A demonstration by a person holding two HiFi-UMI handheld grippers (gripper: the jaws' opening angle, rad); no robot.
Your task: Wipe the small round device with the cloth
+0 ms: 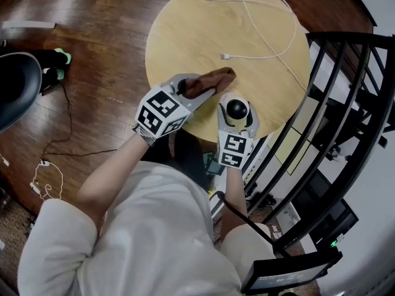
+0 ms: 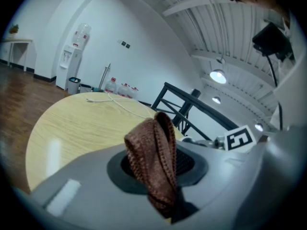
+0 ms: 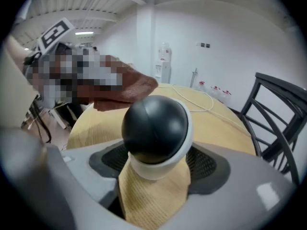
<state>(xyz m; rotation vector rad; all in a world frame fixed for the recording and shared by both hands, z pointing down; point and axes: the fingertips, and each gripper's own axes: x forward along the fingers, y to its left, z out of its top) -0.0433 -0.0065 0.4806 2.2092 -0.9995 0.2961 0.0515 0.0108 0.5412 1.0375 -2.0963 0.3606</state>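
- The left gripper (image 1: 199, 86) is clamped on a fold of the brown cloth (image 1: 217, 77), at lower centre of the head view.
- The right gripper (image 1: 238, 118) is closed on the small round device (image 1: 237, 108), just right of the cloth and at the near edge of the round surface (image 1: 185, 29).
- I cannot tell whether cloth and device touch.
- The wipe likely needs a firm right grip and light strokes with the loose cloth end across the dark dome, directed away from the surface edge.

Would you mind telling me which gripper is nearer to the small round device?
Right. The right gripper holds the small round device between its fingers; the left gripper, shut on the brown cloth, sits just to the device's left.
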